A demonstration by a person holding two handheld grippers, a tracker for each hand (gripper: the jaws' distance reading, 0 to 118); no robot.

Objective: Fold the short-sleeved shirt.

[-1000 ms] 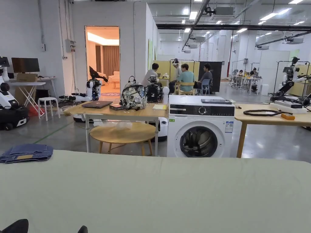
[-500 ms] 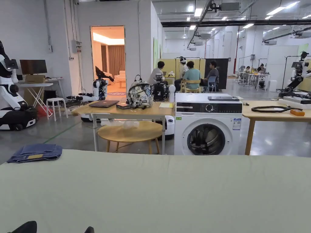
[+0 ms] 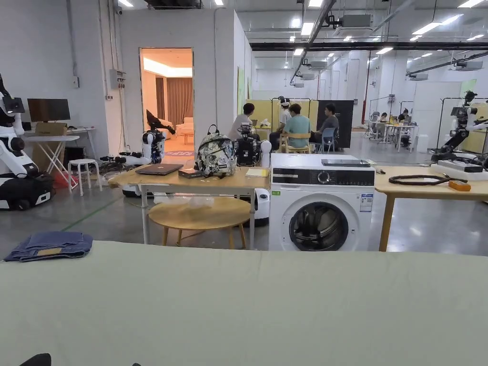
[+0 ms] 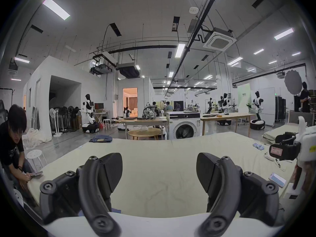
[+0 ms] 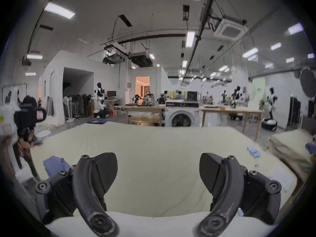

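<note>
Hovering level above the pale bed (image 4: 153,155), both hand-held grippers, left (image 4: 159,172) and seemingly right (image 5: 158,172), gape empty.

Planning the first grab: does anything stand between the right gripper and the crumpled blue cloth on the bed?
Nothing visible does. The blue cloth lies on the pale sheet just left of the open right gripper, partly hidden behind that gripper's own linkage.

Blue cloth (image 5: 55,163) blurred, partly behind right gripper (image 5: 158,170)
</note>
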